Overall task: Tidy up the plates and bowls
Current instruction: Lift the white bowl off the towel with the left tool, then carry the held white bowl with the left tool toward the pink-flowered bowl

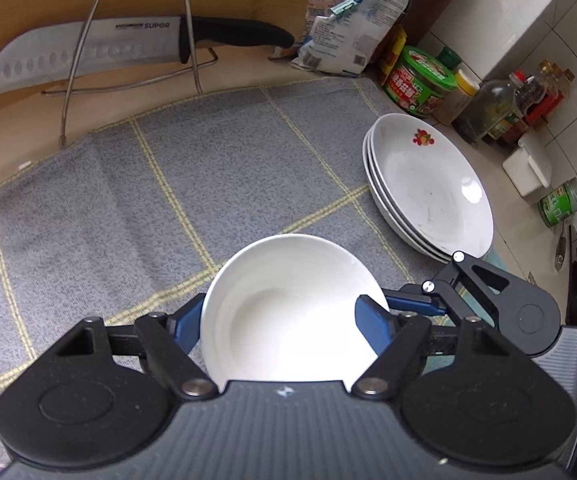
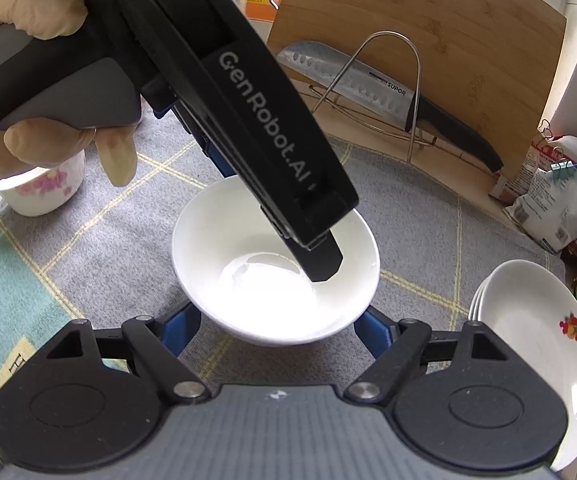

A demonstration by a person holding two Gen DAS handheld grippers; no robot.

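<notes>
Left side: a floral cup [image 2: 42,194] stands on the grey checked cloth [image 1: 108,208]. My gloved left hand [image 2: 24,4] hides its mouth, so contents cannot be determined.

Centre: the white bowl [image 1: 288,280] sits over the middle of the cloth, between both claws. It is empty, with a glossy interior. Whether its base touches the cloth cannot be told.

My left claw [image 1: 284,316] comes down from above and straddles the bowl. One blue pad [image 1: 188,328] lies outside the left wall and the other lies against the inner face on the right. In the right wrist view, one black finger [image 2: 320,256] reaches into the hollow. Whether these pads are actually pressing cannot be confirmed.

My right claw [image 2: 276,328] is clamped on the bowl from outside, with a pad on either side of the lower body beneath the rim.

Behind: a knife [image 1: 88,56] lies in a wire rack [image 1: 144,8] against a wooden board [image 2: 428,8].

Right side: three nested plates [image 1: 428,184] rest at the cloth's edge, apart from the bowl. The top plate is empty and carries a fruit print.

Far right: a green-lidded tub [image 1: 420,80] stands closed. Oil bottles [image 1: 488,112] are capped and part full. A clipped bag [image 1: 348,28] leans against the wall.
</notes>
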